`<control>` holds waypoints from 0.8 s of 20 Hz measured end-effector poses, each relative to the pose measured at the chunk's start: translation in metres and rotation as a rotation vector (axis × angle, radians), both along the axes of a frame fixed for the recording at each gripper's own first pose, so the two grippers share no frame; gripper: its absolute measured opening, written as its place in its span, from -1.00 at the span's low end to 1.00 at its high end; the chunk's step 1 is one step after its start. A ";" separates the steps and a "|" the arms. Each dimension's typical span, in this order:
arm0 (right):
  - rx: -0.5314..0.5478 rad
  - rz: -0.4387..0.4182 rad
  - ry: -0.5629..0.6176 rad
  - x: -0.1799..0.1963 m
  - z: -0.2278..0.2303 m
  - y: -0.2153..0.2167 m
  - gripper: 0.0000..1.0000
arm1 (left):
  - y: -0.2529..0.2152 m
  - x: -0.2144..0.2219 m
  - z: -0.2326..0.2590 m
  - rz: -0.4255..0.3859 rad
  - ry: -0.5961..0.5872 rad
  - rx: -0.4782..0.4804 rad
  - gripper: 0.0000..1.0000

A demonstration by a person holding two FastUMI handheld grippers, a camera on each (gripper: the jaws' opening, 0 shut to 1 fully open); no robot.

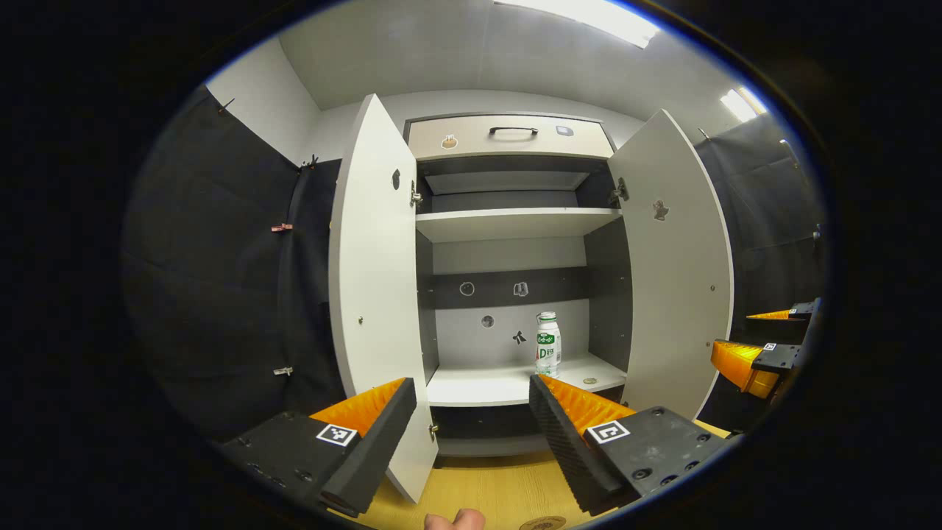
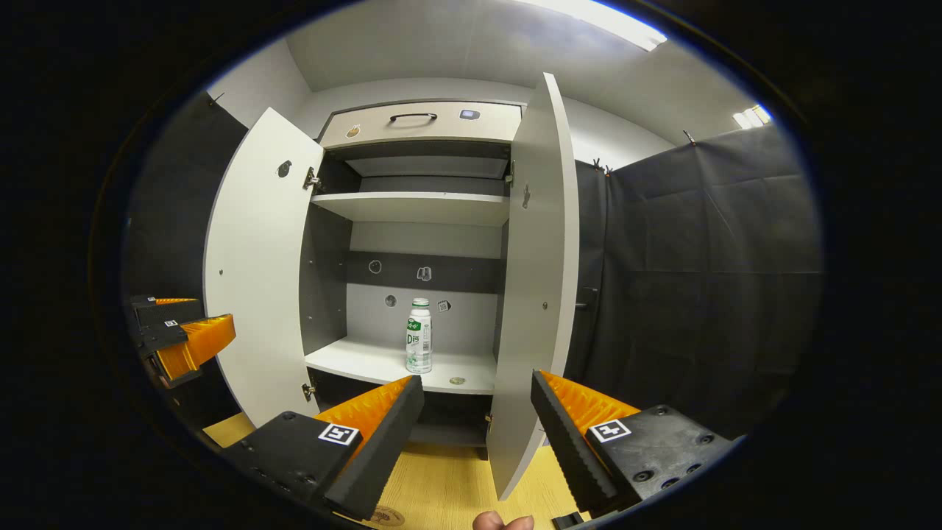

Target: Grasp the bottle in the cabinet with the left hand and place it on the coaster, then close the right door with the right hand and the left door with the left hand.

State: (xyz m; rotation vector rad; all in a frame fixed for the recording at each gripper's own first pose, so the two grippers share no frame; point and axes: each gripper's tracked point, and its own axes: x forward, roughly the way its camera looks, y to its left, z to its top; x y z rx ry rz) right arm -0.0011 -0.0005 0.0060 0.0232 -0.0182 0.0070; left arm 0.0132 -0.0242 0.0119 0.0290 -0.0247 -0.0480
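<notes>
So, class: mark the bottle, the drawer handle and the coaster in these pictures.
bottle point(image 1: 547, 344), left gripper view, on its label.
drawer handle point(image 2: 413, 116), right gripper view, on the bar's middle.
coaster point(image 1: 542, 523), left gripper view, on its visible top edge.

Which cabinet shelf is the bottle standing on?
The lower white shelf, at the cabinet's right side: the white, green-labelled plastic bottle stands upright there. The upper white shelf is bare.

**Booth with black cloth walls and wood-grain surface**

Black cloth point(image 2: 706, 258) hung on both sides, pinned with clips against pale grey walls point(image 1: 257, 103). A grey ceiling point(image 1: 456, 51) carried bright strip lights point(image 1: 589, 18). Below lay a light wood-grain tabletop point(image 1: 486, 486). A drawer front point(image 1: 508, 136) with a dark handle point(image 1: 513, 130) sat up top.
</notes>
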 end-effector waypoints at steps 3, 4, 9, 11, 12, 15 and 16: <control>-0.007 -0.014 -0.007 -0.003 0.001 -0.012 0.94 | -0.018 0.013 0.004 -0.032 -0.009 -0.024 0.94; -0.009 -0.021 -0.011 -0.004 0.002 -0.016 0.94 | -0.025 0.020 0.004 -0.046 -0.012 -0.028 0.95; -0.010 -0.076 -0.012 -0.007 0.002 -0.050 0.94 | -0.066 0.064 0.009 -0.123 -0.029 -0.061 0.95; -0.014 -0.099 -0.006 -0.008 -0.001 -0.064 0.94 | -0.083 0.085 0.010 -0.165 -0.043 -0.086 0.95; -0.015 -0.108 -0.002 -0.007 -0.003 -0.071 0.94 | -0.091 0.097 0.008 -0.179 -0.043 -0.094 0.95; -0.018 -0.143 0.000 -0.007 -0.005 -0.091 0.94 | -0.104 0.134 0.000 -0.189 -0.023 -0.107 0.95; -0.019 -0.155 -0.001 -0.006 -0.005 -0.098 0.94 | -0.108 0.148 -0.001 -0.191 -0.021 -0.107 0.95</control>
